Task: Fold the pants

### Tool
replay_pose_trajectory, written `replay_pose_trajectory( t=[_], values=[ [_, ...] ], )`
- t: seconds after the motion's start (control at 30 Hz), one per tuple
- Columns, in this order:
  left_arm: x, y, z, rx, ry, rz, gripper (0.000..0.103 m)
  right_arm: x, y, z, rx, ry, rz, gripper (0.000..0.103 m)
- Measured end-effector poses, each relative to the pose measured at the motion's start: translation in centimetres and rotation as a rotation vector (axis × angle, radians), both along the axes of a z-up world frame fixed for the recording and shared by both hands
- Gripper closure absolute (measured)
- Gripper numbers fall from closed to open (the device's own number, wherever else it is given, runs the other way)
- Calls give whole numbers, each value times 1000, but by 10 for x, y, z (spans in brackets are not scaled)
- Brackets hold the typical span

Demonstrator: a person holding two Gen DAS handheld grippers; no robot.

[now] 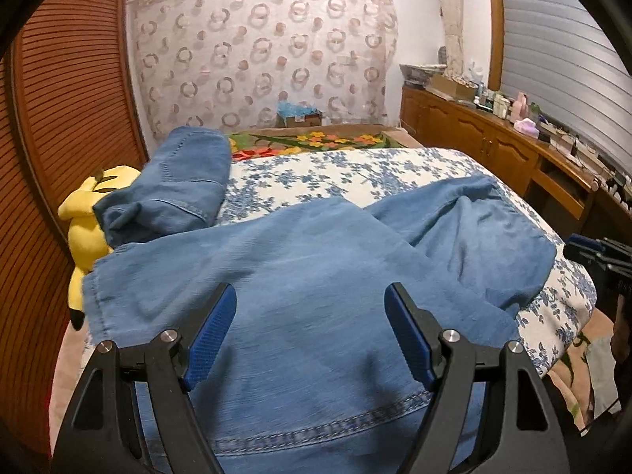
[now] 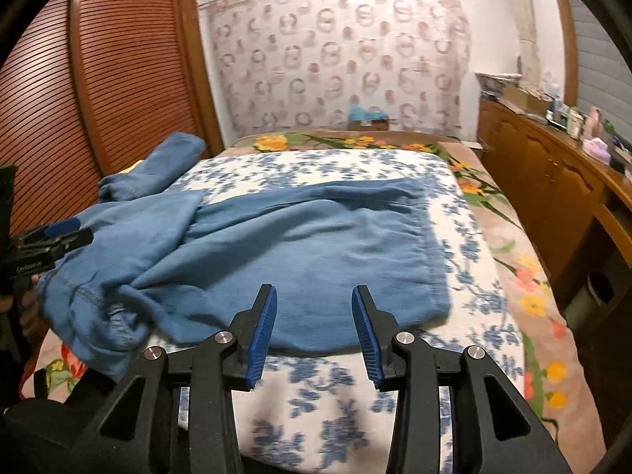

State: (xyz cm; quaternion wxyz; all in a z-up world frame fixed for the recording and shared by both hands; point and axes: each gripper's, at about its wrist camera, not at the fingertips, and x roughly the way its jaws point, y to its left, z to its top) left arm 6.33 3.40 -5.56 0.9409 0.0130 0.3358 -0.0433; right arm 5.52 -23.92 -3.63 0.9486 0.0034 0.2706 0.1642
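Note:
Blue denim pants (image 1: 316, 260) lie spread on a white cushion with blue flowers (image 1: 355, 173) on the bed. My left gripper (image 1: 310, 296) is open and empty, its blue pads just above the cloth near a stitched hem. One leg end is bunched up at the far left (image 1: 177, 181). In the right wrist view the pants (image 2: 296, 245) lie across the cushion (image 2: 466, 260). My right gripper (image 2: 314, 296) is open and empty at the near edge of the cloth. The left gripper shows at the left edge (image 2: 51, 241), by the crumpled end.
A yellow plush toy (image 1: 85, 221) lies under the bunched leg at the left. A slatted wooden door (image 1: 59, 118) stands on the left, a wooden sideboard (image 1: 493, 138) with clutter on the right. A flowered blanket (image 2: 525, 276) covers the bed.

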Motion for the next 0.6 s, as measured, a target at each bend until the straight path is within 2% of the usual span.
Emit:
replay_pose_trajectory(
  t=[0.23, 0.6],
  values=[
    [7, -19, -8, -9, 28, -64, 25, 8, -15, -4, 3, 26, -69, 61],
    [9, -32, -24, -15, 79, -91, 25, 15, -35, -3, 0, 86, -124, 58]
  ],
)
